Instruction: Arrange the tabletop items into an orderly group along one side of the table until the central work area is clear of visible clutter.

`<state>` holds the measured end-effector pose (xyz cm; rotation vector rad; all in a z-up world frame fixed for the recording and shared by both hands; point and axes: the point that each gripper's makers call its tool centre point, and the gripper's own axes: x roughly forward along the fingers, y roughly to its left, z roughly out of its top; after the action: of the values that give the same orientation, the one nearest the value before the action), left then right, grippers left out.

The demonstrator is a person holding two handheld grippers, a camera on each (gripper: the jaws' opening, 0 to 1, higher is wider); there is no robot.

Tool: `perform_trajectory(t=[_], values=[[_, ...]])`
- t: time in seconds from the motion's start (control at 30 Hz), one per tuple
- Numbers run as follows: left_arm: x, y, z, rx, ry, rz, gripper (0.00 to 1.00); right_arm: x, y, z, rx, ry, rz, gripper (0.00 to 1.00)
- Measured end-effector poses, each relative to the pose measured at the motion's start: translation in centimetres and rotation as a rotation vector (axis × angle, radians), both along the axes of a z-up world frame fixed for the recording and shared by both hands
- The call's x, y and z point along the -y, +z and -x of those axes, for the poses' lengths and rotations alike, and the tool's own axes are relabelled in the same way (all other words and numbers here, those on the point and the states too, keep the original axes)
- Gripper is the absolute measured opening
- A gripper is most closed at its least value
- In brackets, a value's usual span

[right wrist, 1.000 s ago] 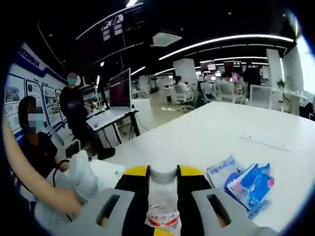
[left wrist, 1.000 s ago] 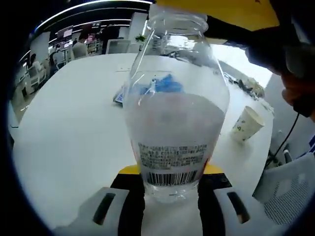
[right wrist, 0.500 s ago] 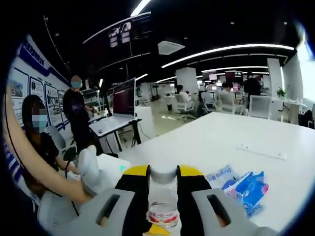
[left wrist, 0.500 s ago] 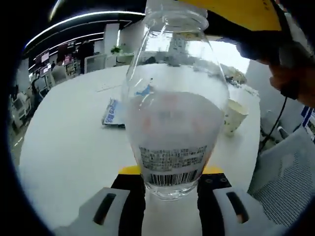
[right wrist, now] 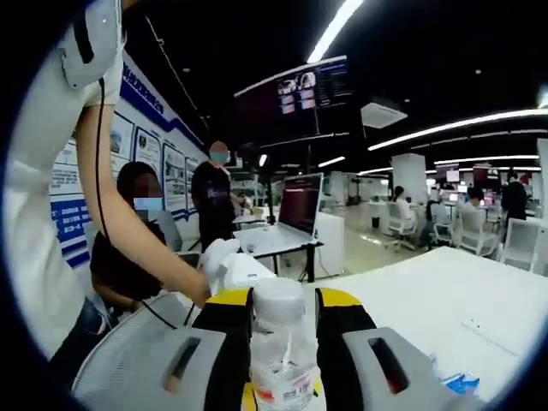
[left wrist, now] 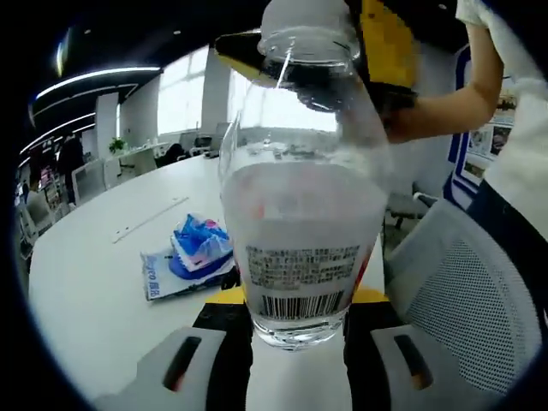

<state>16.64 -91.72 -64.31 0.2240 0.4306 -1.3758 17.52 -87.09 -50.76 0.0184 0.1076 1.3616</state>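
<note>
Water bottle (left wrist: 301,223): being held above the bench (left wrist: 77,282), left gripper (left wrist: 297,338) fingers clamping base, right gripper (right wrist: 282,342) fingers gripping neck | blue packets (left wrist: 190,257): lying mid-bench | tidying: looking unfinished

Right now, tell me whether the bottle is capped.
Capped: the bottle wears a white cap, which the right tool grips.
</note>
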Motion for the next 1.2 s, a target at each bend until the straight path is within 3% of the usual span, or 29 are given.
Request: perform_trajectory(t=[0.13, 0.23, 0.43, 0.57, 0.67, 0.73, 0.8, 0.9, 1.07, 1.2], values=[[0.5, 0.7, 0.9, 0.001, -0.050, -0.001, 0.38, -0.6, -0.8, 1.5, 0.031, 0.127, 0.051, 0.26], [0.6, 0.7, 1.4, -0.026, -0.068, 0.004, 0.38, -0.8, -0.4, 1.4, -0.015, 0.129, -0.003, 0.24], [0.3, 0.5, 1.3, -0.050, -0.056, 0.001, 0.39, -0.5, -0.5, 1.0, -0.048, 0.107, -0.001, 0.21], [0.1, 0.3, 1.0, -0.076, -0.005, -0.010, 0.40, -0.3, -0.7, 0.3, -0.037, 0.065, 0.019, 0.19], [-0.3, 0.7, 0.3, -0.067, 0.042, 0.005, 0.40, 0.2, -0.8, -1.2, -0.106, -0.011, -0.007, 0.18], [-0.5, 1.2, -0.3, -0.106, 0.093, 0.045, 0.40, 0.3, -0.7, -1.8, -0.119, -0.044, -0.031, 0.18], [-0.9, 1.9, -1.3, -0.071, 0.135, 0.068, 0.40, 0.3, -0.8, -2.1, -0.095, -0.066, -0.022, 0.18], [-1.8, 2.3, -2.5, -0.088, 0.210, 0.094, 0.46, -0.1, -1.5, -2.4, -0.054, -0.091, 0.015, 0.18], [-3.6, 1.4, -3.2, -0.053, 0.274, 0.033, 0.59, -0.5, -2.0, -3.4, -0.058, -0.102, 0.011, 0.18], [-4.6, 0.9, -2.8, -0.061, 0.314, 0.011, 0.66, -1.0, -2.6, -4.7, -0.059, -0.116, 0.009, 0.18]])
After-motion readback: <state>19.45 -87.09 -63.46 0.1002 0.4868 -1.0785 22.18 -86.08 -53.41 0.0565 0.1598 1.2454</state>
